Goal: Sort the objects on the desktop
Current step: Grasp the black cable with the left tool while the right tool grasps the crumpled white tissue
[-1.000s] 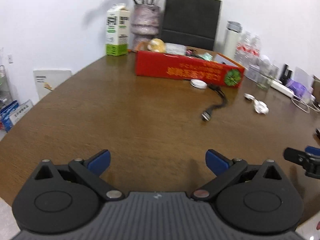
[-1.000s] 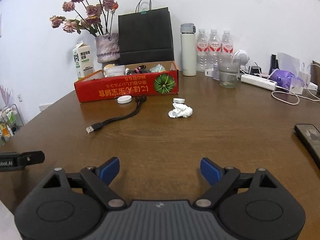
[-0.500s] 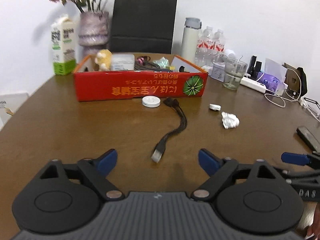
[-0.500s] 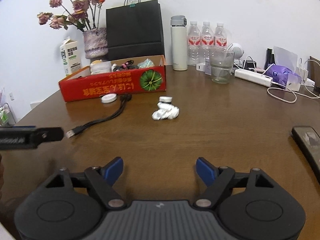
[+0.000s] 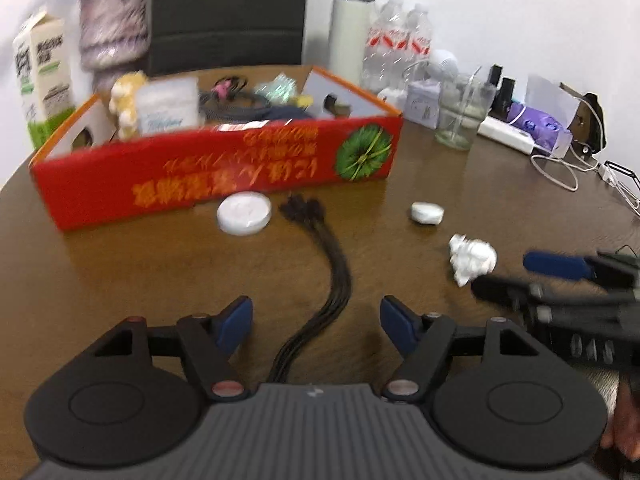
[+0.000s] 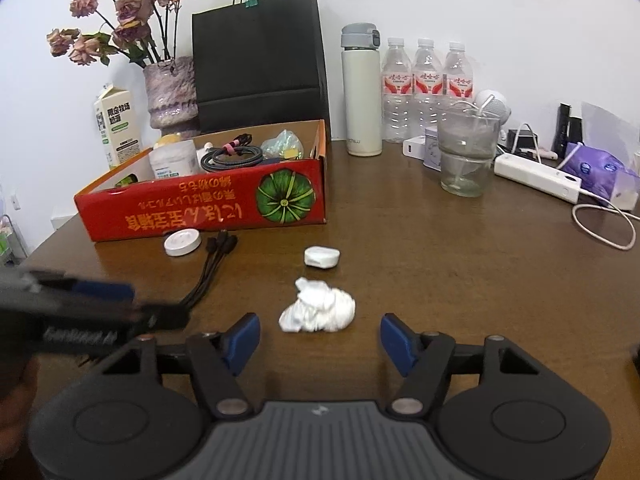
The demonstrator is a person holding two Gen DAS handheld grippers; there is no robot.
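A black multi-head cable (image 5: 334, 280) (image 6: 208, 270) lies on the brown table, running between the blue pads of my left gripper (image 5: 316, 326). Its jaws are closing and do not touch the cable. A crumpled white tissue (image 6: 318, 312) (image 5: 472, 262) lies just ahead of my right gripper (image 6: 320, 338), whose jaws are closing with a gap on both sides. In front of the red cardboard box (image 6: 208, 208) (image 5: 224, 172) sit a white round puck (image 6: 182, 242) (image 5: 244, 212) and a small white case (image 6: 322, 257) (image 5: 427, 213). The box holds cables and small items.
Behind the box stand a milk carton (image 6: 118, 130), a vase of dried roses (image 6: 170, 92), a black paper bag (image 6: 260, 56), a white flask (image 6: 362, 92), three water bottles (image 6: 428, 84) and a glass (image 6: 466, 156). A power strip (image 6: 536, 178) and white cord (image 6: 604, 224) lie at the right.
Both grippers moved forward toward the box and their jaws narrowed. The cable now lies between the left pads and the tissue sits just before the right pads. The left view swung rightward.
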